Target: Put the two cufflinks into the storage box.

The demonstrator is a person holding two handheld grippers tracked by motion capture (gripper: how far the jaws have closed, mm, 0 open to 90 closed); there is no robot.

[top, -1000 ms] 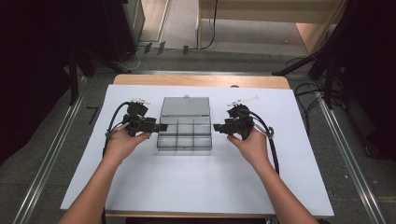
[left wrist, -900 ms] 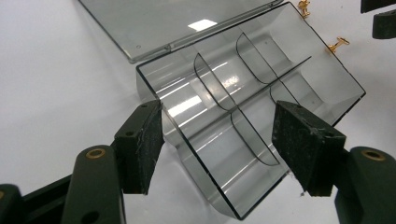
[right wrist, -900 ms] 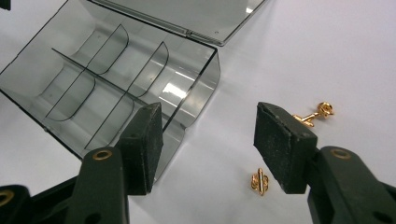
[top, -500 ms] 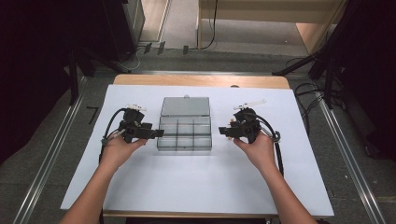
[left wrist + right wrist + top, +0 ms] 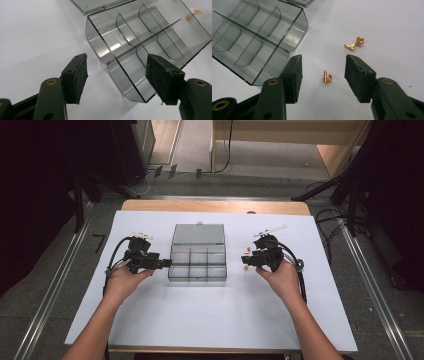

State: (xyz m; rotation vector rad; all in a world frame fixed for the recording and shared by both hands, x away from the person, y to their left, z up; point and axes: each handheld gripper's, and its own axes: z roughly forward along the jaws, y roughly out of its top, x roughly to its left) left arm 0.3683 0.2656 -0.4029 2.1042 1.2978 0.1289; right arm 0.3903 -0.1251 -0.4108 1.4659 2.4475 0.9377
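Right gripper (image 5: 322, 72): jaws apart, just been closing, straddling 1 gold cufflink (image 5: 326, 77) on white sheet (image 5: 200, 320), pads clear of it. 2nd cufflink (image 5: 354, 43) beyond. Left gripper (image 5: 117, 75): jaws apart at clear divided box (image 5: 147, 40), untouched. No legible writing.

High view: a wooden table (image 5: 215, 205), its top covered by a white sheet (image 5: 210, 310), stands on a grey floor (image 5: 45, 285); metal rails (image 5: 55, 290) run along the floor on either side of the table; dark stands (image 5: 80, 195) and black equipment occupy the shadowed left and right margins; cables (image 5: 327, 217) lie on the floor at right and behind the table; a pale wooden unit (image 5: 285, 130) crosses the far edge; light falls evenly from above.
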